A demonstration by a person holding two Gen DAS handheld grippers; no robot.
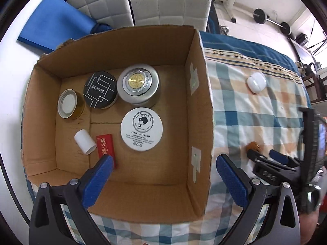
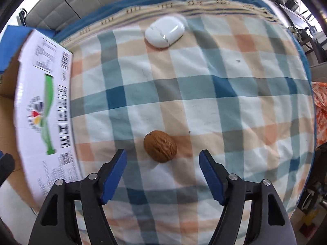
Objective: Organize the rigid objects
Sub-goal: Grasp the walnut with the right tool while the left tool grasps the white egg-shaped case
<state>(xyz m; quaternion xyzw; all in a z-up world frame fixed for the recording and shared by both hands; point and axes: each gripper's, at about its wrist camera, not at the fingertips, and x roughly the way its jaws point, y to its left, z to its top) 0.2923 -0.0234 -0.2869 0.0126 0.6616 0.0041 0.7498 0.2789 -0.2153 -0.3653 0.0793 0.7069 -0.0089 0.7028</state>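
An open cardboard box (image 1: 196, 94) holds a white cream jar (image 1: 141, 131), a silver tin (image 1: 139, 85), a black tin (image 1: 100, 89), a gold-rimmed lid (image 1: 68, 106), a white cap (image 1: 84, 141) and a red packet (image 1: 106, 148). My left gripper (image 1: 165, 163) is open and empty above the box's near edge. A brown walnut (image 2: 160, 146) lies on the checked cloth, just ahead of my open right gripper (image 2: 162, 156), between its fingertips. A white earbud case (image 2: 164, 31) lies farther back; it also shows in the left wrist view (image 1: 256, 82).
The box's printed outer wall (image 2: 47, 106) stands left of the walnut. The checked cloth (image 2: 224, 102) covers the surface. A blue mat (image 1: 55, 22) and white padded panels (image 1: 163, 2) lie behind the box. Gym weights (image 1: 271, 20) stand at the far right.
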